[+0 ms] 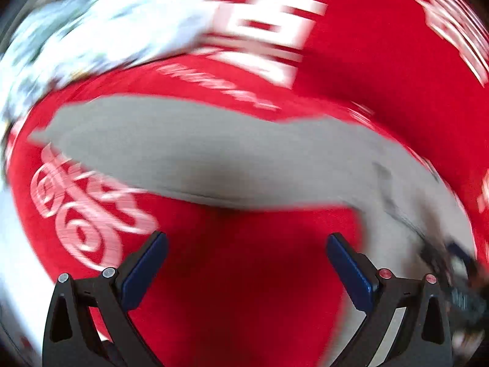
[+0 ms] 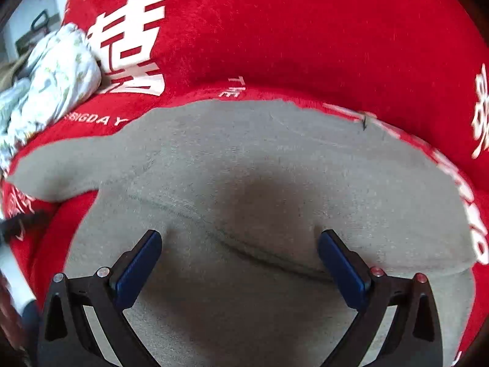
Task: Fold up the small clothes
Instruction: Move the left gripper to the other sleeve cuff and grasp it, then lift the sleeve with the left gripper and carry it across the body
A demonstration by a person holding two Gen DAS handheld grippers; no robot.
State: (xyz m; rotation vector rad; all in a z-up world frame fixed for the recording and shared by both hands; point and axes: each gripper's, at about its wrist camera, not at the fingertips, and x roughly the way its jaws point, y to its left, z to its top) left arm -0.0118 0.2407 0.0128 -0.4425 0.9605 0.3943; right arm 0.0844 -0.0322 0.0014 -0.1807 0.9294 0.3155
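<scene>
A small grey garment (image 2: 275,168) lies spread on a red blanket (image 2: 290,36) with white lettering; a sleeve sticks out to its left. My right gripper (image 2: 240,244) is open and empty, hovering just above the garment's middle. In the blurred left wrist view, the same grey garment (image 1: 198,156) lies ahead across the frame. My left gripper (image 1: 247,246) is open and empty over bare red blanket (image 1: 244,275), short of the garment's near edge. The other gripper (image 1: 458,275) shows blurred at the right edge.
A crumpled white patterned cloth (image 2: 58,73) lies at the far left on the blanket; it also shows in the left wrist view (image 1: 91,30). The blanket rises in a fold behind the garment.
</scene>
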